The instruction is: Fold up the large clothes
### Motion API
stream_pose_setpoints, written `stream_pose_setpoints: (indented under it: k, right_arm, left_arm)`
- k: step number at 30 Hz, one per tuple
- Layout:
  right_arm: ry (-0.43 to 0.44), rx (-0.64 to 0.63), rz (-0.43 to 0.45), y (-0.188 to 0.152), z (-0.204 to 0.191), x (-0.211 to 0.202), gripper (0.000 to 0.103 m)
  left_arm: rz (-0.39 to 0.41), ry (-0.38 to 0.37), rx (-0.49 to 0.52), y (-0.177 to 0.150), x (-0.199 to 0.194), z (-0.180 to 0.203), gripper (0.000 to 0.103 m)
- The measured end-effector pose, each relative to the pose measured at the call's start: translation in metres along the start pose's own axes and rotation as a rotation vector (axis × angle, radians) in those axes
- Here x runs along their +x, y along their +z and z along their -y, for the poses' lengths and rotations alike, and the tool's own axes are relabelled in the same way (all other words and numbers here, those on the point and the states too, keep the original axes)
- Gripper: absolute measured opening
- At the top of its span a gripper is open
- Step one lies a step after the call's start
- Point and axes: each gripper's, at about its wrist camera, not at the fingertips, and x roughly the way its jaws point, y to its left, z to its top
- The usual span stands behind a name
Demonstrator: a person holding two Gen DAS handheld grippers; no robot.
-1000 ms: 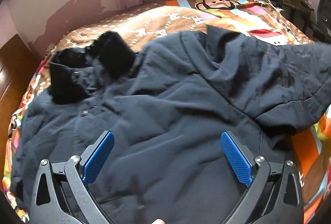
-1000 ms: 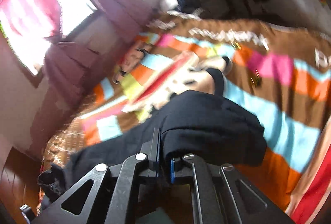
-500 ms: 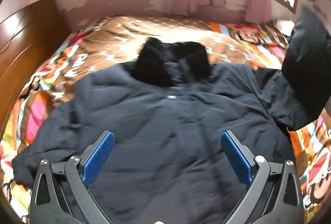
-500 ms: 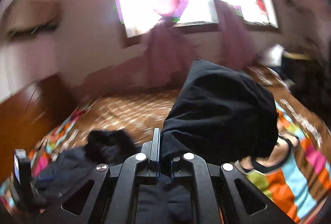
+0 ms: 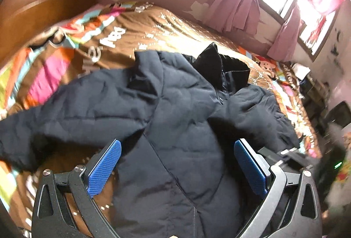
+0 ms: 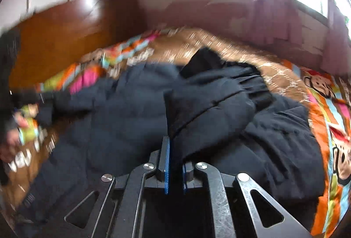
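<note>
Bed point(image 5: 166, 25): a brown cover with bright cartoon stripes is seen; more of the wooden headboard point(image 5: 33, 0) is shown than a second ago.
Jacket point(image 5: 182, 132): the dark padded coat is spread across the bed, collar point(image 5: 221, 69) toward the window; its left sleeve point(image 5: 72, 110) is stretched out to the side.
Right sleeve point(image 6: 208, 106): it has been carried from over the striped cover and is now laid across the jacket's chest.
Left tongs point(image 5: 177, 168): released, held wide and empty above the hem, as before.
Right tongs point(image 6: 175, 163): clenched on the sleeve cuff; the jaws have just been opening slightly, the fabric being between them.
</note>
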Motion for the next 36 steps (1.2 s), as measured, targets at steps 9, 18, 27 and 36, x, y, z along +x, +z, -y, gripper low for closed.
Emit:
stream_pose_setpoints:
  k: [9, 18, 27, 36]
  right_arm:
    - [0.117, -0.211, -0.116, -0.048, -0.015, 0.012, 0.071]
    - [-0.091, -0.107, -0.041, -0.099, 0.064, -0.044, 0.075]
    - [-0.259, 0.136, -0.027, -0.107, 0.146, -0.039, 0.075]
    - [-0.303, 0.111, 0.036, -0.098, 0.143, -0.051, 0.075]
  left_arm:
    - [-0.015, -0.141, -0.018, -0.006, 0.021, -0.002, 0.101]
    - [0.041, -0.135, 0.271, -0.032, 0.052, 0.109, 0.101]
    - [0.028, 0.147, 0.308, -0.031, 0.12, 0.182, 0.1]
    - [0.116, 0.254, 0.36, -0.03, 0.104, 0.169, 0.031]
